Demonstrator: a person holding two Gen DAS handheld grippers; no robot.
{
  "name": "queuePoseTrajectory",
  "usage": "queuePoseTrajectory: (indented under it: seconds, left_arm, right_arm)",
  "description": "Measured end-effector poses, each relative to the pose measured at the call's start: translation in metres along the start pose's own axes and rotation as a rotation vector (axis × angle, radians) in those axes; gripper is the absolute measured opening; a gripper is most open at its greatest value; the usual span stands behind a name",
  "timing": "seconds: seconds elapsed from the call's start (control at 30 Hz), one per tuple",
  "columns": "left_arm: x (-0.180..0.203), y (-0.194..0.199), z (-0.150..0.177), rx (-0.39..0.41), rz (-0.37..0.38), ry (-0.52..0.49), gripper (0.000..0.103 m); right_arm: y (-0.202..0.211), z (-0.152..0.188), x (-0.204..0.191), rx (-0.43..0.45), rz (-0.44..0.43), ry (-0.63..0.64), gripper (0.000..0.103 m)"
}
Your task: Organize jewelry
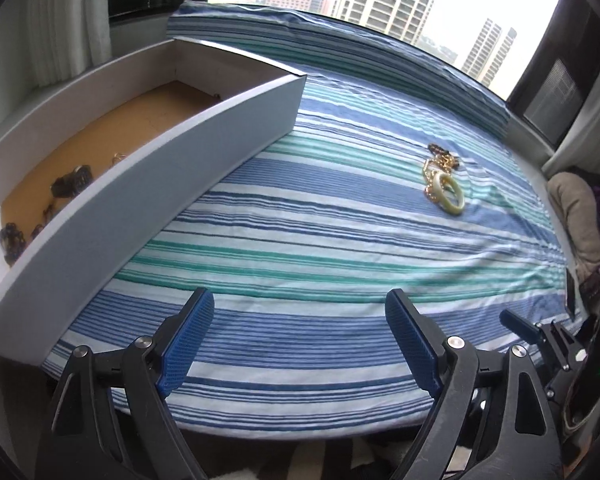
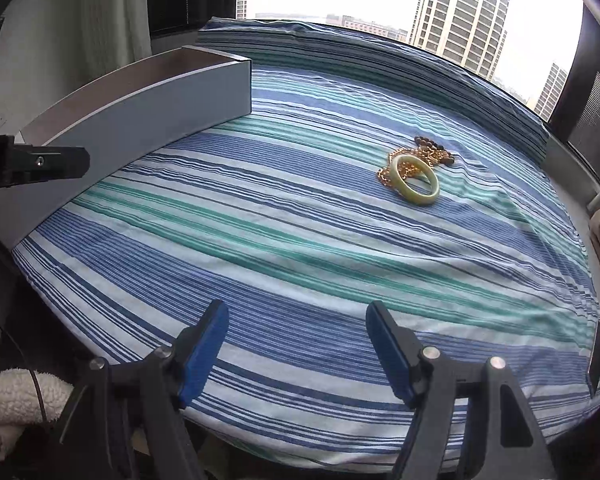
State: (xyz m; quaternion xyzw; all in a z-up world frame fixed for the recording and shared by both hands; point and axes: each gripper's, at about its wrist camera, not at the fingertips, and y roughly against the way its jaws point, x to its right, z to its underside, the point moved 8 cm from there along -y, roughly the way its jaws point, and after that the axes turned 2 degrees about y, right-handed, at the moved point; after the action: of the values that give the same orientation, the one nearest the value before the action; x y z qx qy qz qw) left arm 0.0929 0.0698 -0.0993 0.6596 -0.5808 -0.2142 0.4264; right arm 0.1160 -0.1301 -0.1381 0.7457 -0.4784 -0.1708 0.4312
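Observation:
A pale green bangle (image 1: 448, 196) (image 2: 416, 182) lies on the striped sheet, leaning on a heap of gold chain (image 1: 434, 168) (image 2: 408, 168). A string of brown beads (image 1: 440, 150) (image 2: 432, 145) lies just behind the chain. At the left stands a white box (image 1: 140, 184) (image 2: 140, 120) with a brown floor, and several dark pieces of jewelry (image 1: 72, 182) lie in its near end. My left gripper (image 1: 300, 300) is open and empty over the sheet's near part, beside the box. My right gripper (image 2: 297, 307) is also open and empty, well short of the bangle.
The blue, white and green striped sheet (image 1: 300, 240) (image 2: 260, 248) covers the whole surface up to a window with towers outside. Curtains hang at the left (image 1: 68, 20). A beige cloth (image 1: 576, 216) lies off the right edge. A fleece sleeve (image 2: 16, 396) shows at lower left.

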Motion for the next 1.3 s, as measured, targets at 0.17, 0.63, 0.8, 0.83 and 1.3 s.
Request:
queuePoseTrajectory:
  seconds: [0.17,0.63,0.8,0.83,1.3]
  left_arm:
    - [0.006,-0.001,0.003,0.006,0.009,-0.014,0.089]
    - [-0.003,0.004,0.014,0.04,0.045,0.015,0.091]
    - [-0.004,0.014,0.013,0.083,0.024,0.004,0.093]
    - [-0.003,0.014,0.013,0.084,0.018,0.002,0.093]
    - [0.04,-0.02,0.01,0.015,-0.024,-0.104,0.093]
  right_arm:
    - [0.006,0.003,0.002,0.007,0.013,-0.015,0.073]
    - [0.031,0.005,-0.016,0.007,0.056,0.035,0.073]
    - [0.036,0.01,-0.018,0.001,0.049,0.011,0.073]
    - [0.037,0.012,-0.017,0.003,0.043,0.003,0.073]
    - [0.021,0.007,0.038,0.041,0.051,-0.098,0.073]
